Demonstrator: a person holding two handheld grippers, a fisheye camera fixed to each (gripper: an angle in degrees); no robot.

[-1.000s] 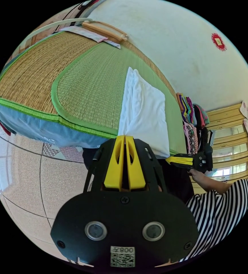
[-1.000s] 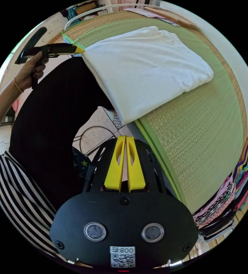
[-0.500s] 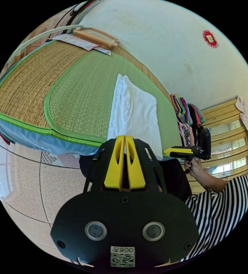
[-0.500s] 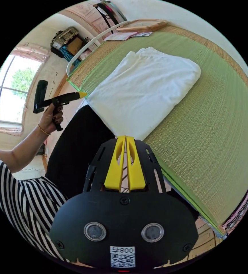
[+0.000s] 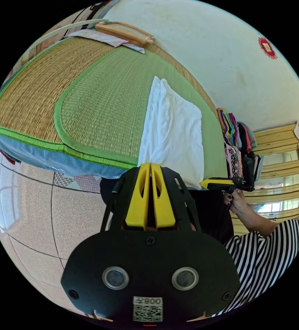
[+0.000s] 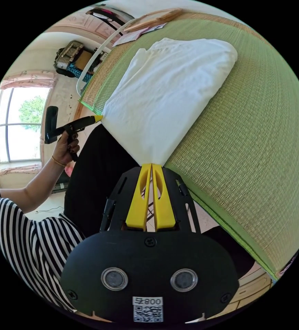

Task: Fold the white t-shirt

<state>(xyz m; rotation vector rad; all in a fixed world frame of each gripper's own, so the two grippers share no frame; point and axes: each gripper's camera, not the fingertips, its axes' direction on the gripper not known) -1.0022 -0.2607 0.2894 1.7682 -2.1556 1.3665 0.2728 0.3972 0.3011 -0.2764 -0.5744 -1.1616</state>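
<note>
My white t-shirt (image 5: pixel 173 134) lies folded into a rectangle on the green woven mat (image 5: pixel 101 103), running from the centre of the left gripper view up toward the top; in the right gripper view it fills the upper middle, its far fold rounded and its near edge hanging at the mat's border. My left gripper (image 5: pixel 151 167) has its yellow jaws pressed together on the near corner of the shirt, the cloth meeting their tips at the centre of that frame. I see the same gripper at the left of the right gripper view (image 6: pixel 98 118), held in a hand (image 6: pixel 64 148), its tip touching the shirt's other near corner. My right gripper (image 6: pixel 151 166) is likewise closed on a corner of the white cloth, which tapers down into its tips; in the left gripper view it sits at the right edge (image 5: pixel 204 185), beside the shirt's lower right corner. A striped sleeve (image 6: pixel 25 227) crosses the lower left of the right gripper view. A stack of colourful clothes (image 5: pixel 235 137) stands at the right of the left gripper view, before a yellow cabinet (image 5: pixel 280 172). Tiled floor (image 5: pixel 36 213) fills its lower left.
</note>
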